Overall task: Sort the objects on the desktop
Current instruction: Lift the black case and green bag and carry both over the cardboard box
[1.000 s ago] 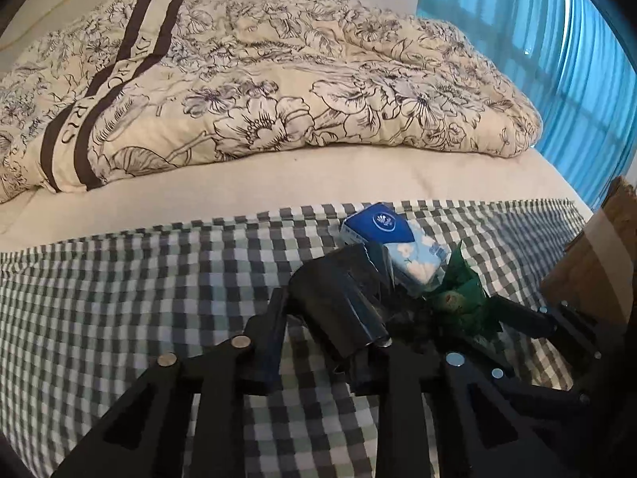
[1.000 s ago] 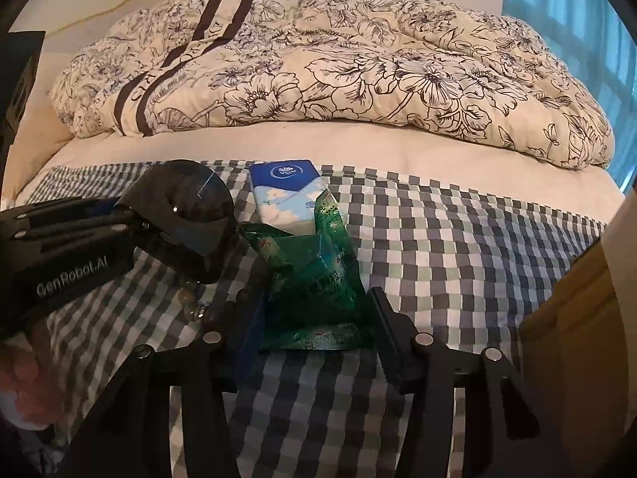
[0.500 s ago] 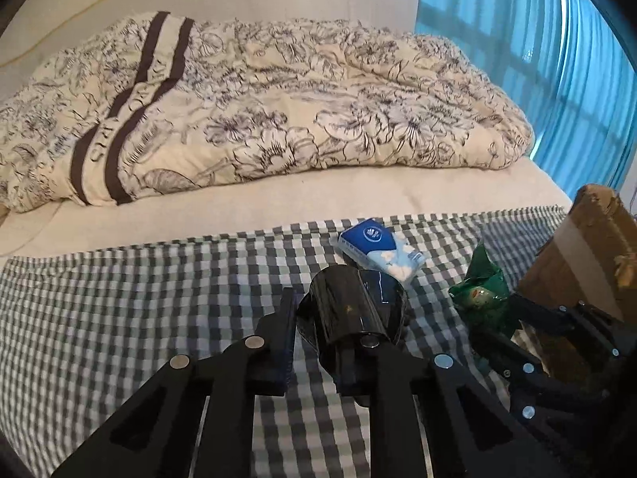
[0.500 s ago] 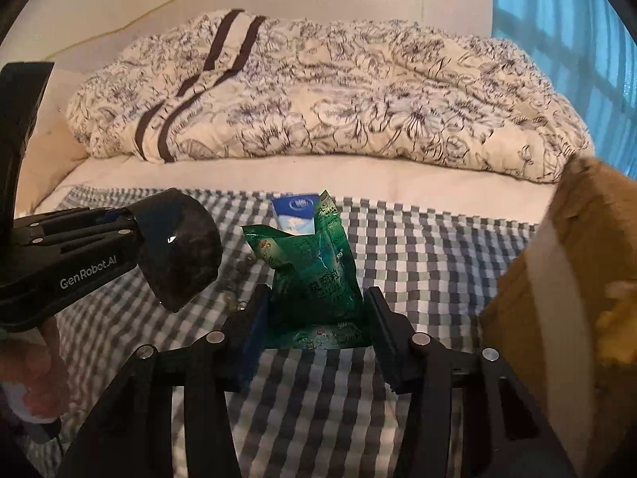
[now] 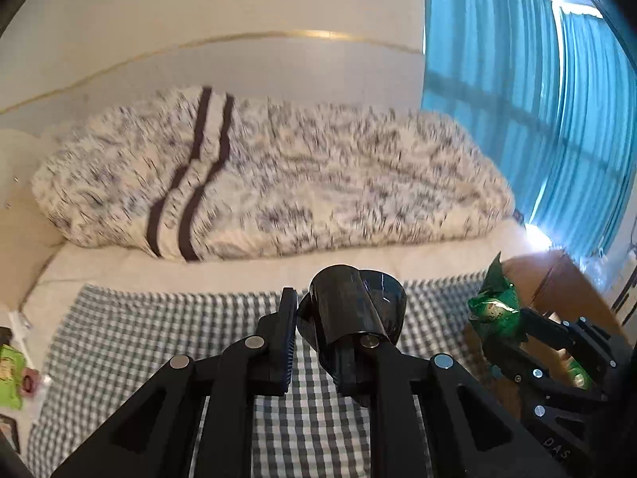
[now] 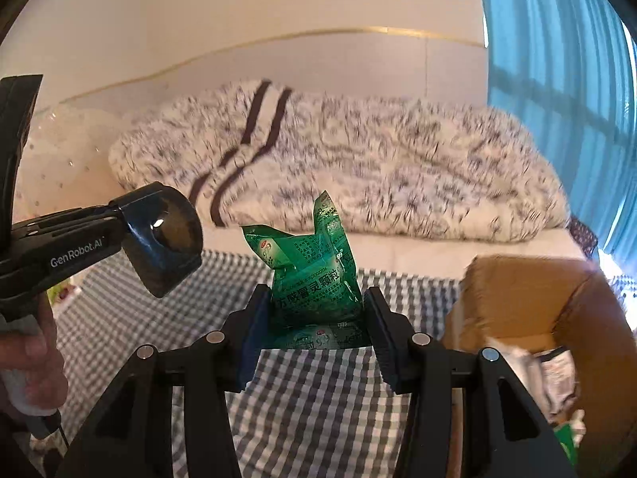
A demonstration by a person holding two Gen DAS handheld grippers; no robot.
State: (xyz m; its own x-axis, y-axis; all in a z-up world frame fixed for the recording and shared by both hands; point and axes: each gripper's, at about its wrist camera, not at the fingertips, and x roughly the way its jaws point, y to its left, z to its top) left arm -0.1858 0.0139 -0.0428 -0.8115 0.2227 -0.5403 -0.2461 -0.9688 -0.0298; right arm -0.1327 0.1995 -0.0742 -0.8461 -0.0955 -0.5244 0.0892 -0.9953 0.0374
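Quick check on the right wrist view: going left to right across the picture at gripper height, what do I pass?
Person's hand on the left gripper's handle → glossy black sunglasses in the left gripper → crinkled green foil sachet clamped in the right gripper → open brown cardboard box.

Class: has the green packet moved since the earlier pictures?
Yes. The right claw has lifted the green packet off the checked cloth, toward the cardboard box.

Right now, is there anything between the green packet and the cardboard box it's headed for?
Nothing visible. The right hand-held gripper holds the green packet above the checked cloth. The open cardboard box sits to its right, with only air between. The left hand-held gripper and its black object are on the far side.
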